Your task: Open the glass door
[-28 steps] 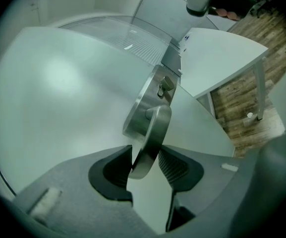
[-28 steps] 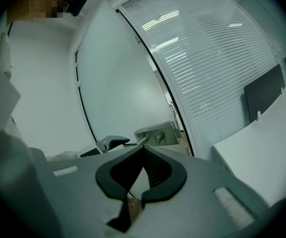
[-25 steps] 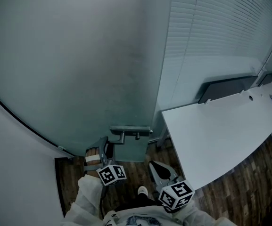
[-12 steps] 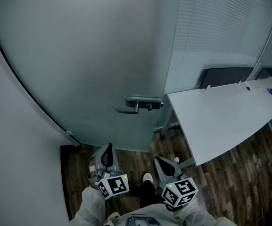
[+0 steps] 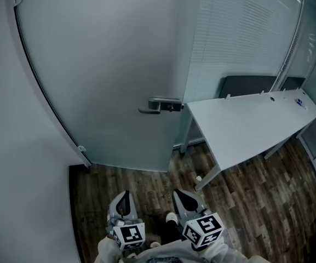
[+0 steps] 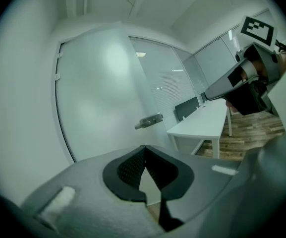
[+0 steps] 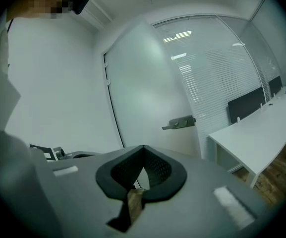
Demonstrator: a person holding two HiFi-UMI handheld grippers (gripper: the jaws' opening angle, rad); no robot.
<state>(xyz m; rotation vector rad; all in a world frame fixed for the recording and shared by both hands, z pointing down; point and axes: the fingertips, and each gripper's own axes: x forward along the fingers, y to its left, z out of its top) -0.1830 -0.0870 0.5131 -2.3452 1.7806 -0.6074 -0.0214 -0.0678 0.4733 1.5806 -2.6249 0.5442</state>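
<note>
The frosted glass door [image 5: 108, 75] fills the upper left of the head view, with its metal lever handle [image 5: 160, 104] on the right edge. The handle [image 6: 149, 121] shows small in the left gripper view, and the handle [image 7: 179, 123] in the right gripper view. The door's free edge seems to stand a little in front of the glass wall line. My left gripper [image 5: 126, 197] and right gripper [image 5: 178, 195] hang close to my body, well short of the door. Both are shut on nothing, seen at the left gripper [image 6: 143, 150] and the right gripper [image 7: 143, 150].
A white desk [image 5: 251, 122] stands to the right, with dark chair backs [image 5: 248, 85] behind it. A glass wall with blinds [image 5: 240, 32] runs beside the door. A plain wall [image 5: 15, 163] closes off the left, and dark wood floor [image 5: 119, 179] lies between me and the door.
Both grippers have drawn back from the door toward my body. The left gripper, which was open at the handle, has come away from it and shut. The door and handle look farther off.
</note>
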